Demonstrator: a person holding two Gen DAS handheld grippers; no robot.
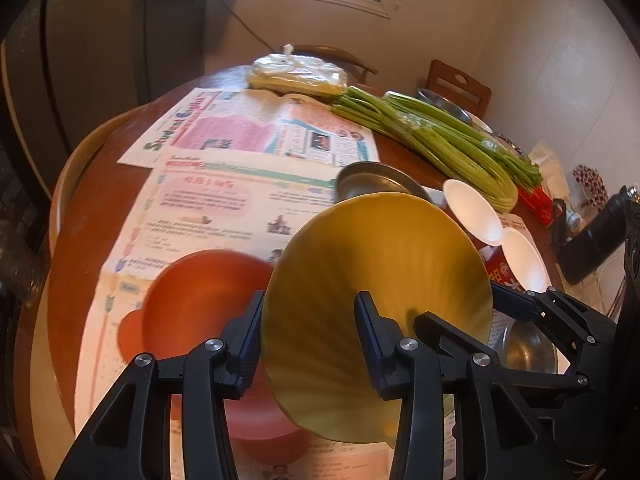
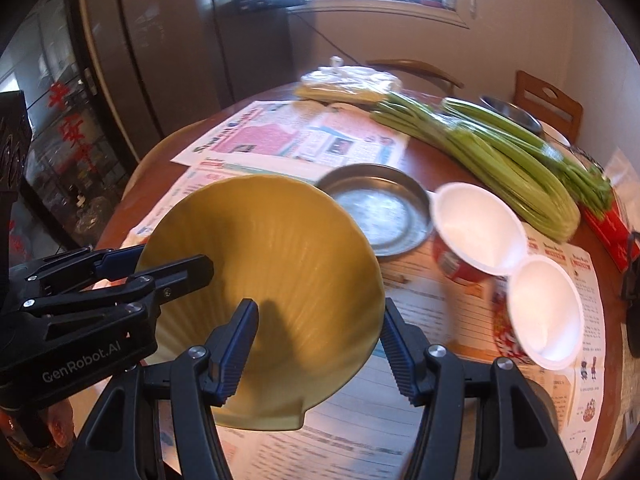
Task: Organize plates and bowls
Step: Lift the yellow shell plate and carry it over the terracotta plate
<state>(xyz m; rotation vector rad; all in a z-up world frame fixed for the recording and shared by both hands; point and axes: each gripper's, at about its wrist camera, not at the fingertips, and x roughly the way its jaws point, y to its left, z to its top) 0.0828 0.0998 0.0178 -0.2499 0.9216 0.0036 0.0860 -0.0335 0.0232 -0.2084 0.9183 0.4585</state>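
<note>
Left wrist camera first: we're looking down along the left gripper (image 1: pixel 309 336), tilted steeply toward the round wooden table (image 1: pixel 100 208). Its jaws stand apart with the near edge of the yellow bowl (image 1: pixel 376 280) between them — the left pad sits right at the rim, the right pad over the inside, and we can't tell if either one really presses. The yellow bowl is tipped up on edge, over an orange bowl (image 1: pixel 200 300) that rests on the newspapers (image 1: pixel 224 200). The right gripper (image 1: pixel 476 312) comes in from the right and bites the yellow bowl's far rim. One paper's headline looks like "Student" something; the rest is too blurry.

Right wrist camera: the right gripper (image 2: pixel 320 336) also points steeply down, one finger inside the yellow bowl (image 2: pixel 272 264) and one outside, wall between them — looks gripped. The left gripper (image 2: pixel 168 268) reaches in from the left, one finger over the rim; its body reads "GenRobot.AI". Behind sit a metal dish (image 2: pixel 380 212), two white-lined cups (image 2: pixel 480 232) and celery stalks (image 2: pixel 500 152).
</note>
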